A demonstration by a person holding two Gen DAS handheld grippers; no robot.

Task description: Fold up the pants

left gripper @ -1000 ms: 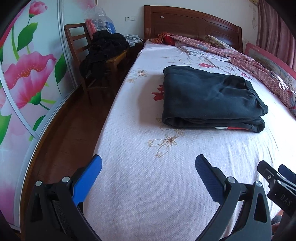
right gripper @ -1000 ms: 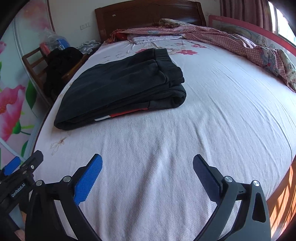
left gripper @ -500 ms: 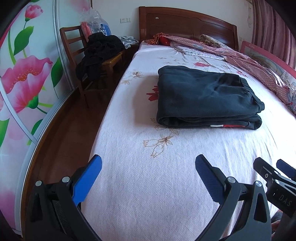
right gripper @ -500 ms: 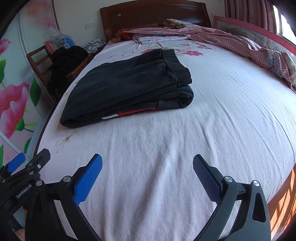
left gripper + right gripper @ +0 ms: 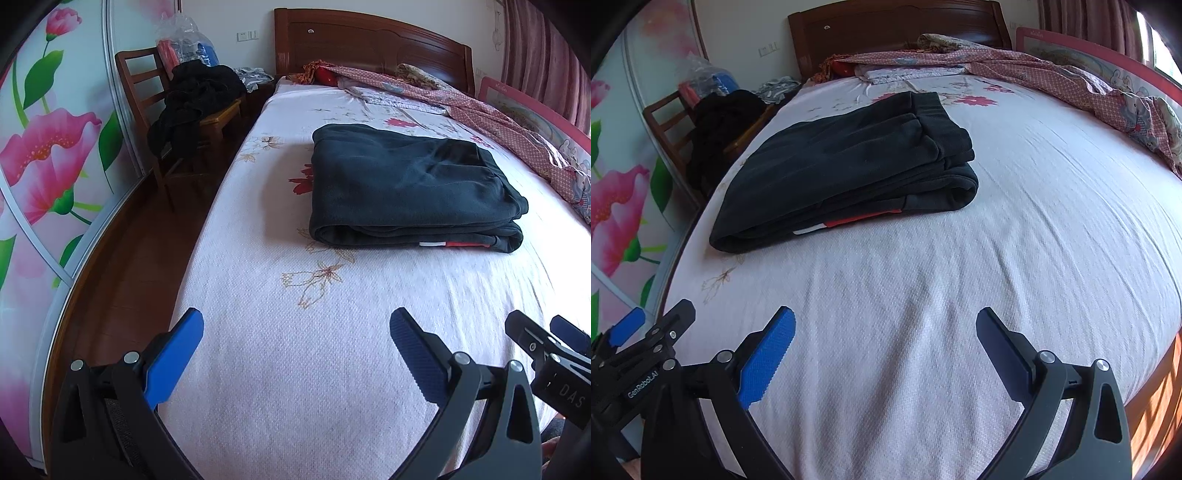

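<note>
Both grippers, left and right, level over bedsheet, jaws wide and empty (folded pants well ahead).

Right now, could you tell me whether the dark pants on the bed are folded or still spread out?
Folded. The dark pants lie on the bed sheet as a compact rectangular stack, with several layers showing along the near edge.

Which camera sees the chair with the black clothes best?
The left wrist view. There the chair shows its slatted back, its seat and a leg, with the black clothes heaped on the seat. The right wrist view catches it only at the left edge, smaller, mostly hidden behind the clothes.
</note>
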